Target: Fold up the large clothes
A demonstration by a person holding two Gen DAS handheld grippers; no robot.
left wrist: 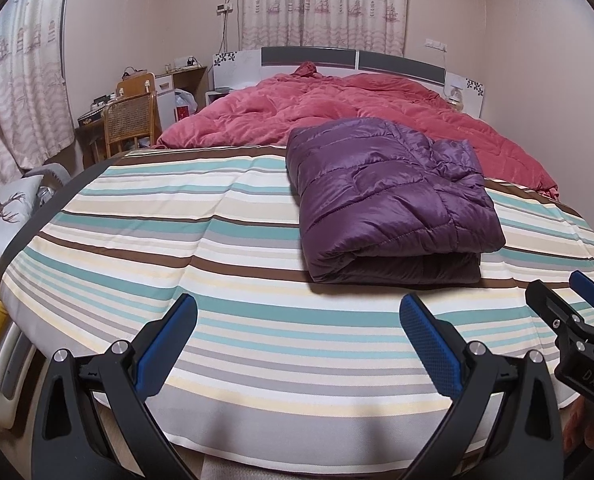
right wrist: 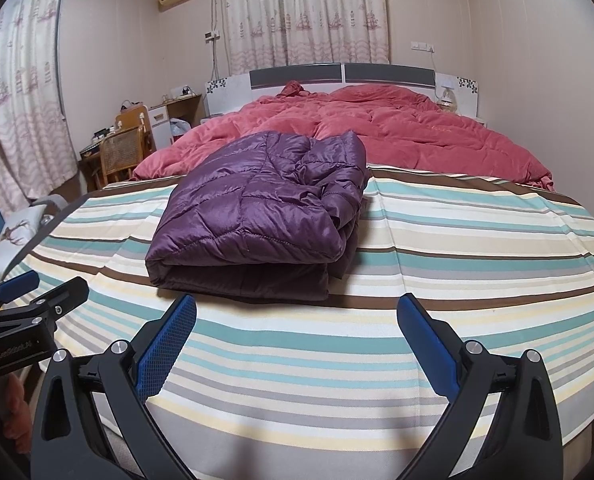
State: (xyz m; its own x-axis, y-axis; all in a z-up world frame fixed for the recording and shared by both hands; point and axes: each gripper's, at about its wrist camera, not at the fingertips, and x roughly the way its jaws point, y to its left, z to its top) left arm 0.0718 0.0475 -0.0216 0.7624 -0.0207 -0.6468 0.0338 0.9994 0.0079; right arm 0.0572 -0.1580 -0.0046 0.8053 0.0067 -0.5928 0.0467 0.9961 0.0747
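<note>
Purple jacket [left wrist: 393,200] lies folded on the bed [left wrist: 217,240], task approx. done, w/ left gripper [left wrist: 297,344] & right gripper [right wrist: 297,344] fingers spread, holding nothing.

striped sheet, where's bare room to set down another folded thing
Free: striped sheet left of the purple down jacket, the strip between jacket and both open claws, left claw, right claw. Crowded: red quilt behind.

Desk clutter [left wrist: 97,108] too small

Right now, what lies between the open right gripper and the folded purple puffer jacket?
Only bare striped bedsheet separates right gripper from folded purple puffer jacket, per right wrist view.
</note>
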